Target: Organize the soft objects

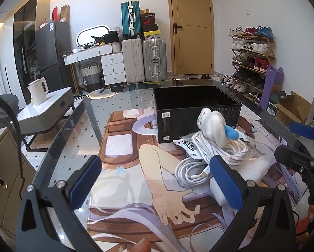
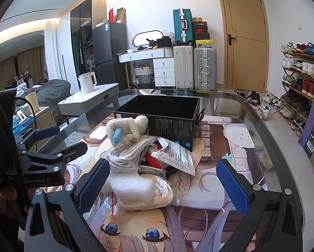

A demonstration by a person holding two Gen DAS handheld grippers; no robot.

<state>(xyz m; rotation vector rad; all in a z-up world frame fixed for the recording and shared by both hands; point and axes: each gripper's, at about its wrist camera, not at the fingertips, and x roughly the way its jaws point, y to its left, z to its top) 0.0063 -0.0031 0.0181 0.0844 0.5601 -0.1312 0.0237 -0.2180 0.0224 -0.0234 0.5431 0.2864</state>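
A pile of soft things lies on the printed mat in front of an open black box [image 1: 190, 105] [image 2: 163, 113]. On top sits a white plush toy with a blue part [image 1: 214, 126] [image 2: 125, 129]. Under it are a bundle of white cord [image 1: 226, 147] [image 2: 131, 149], a white plastic pouch [image 1: 189, 148] [image 2: 174, 154], a coiled white cable [image 1: 190, 172] and a white foam piece [image 1: 249, 168] [image 2: 131, 187]. My left gripper [image 1: 155, 180] is open and empty, left of the pile. My right gripper [image 2: 163, 184] is open and empty, with the foam between its fingers.
The glass table [image 1: 77, 130] [image 2: 260, 121] carries the anime mat [image 1: 136, 189] [image 2: 220, 147]. A small clear bag [image 2: 111, 205] lies by the foam. Each gripper shows in the other's view [image 1: 300, 157] [image 2: 43, 159]. A side table with a kettle [image 1: 38, 91], suitcases and a shoe rack stand beyond.
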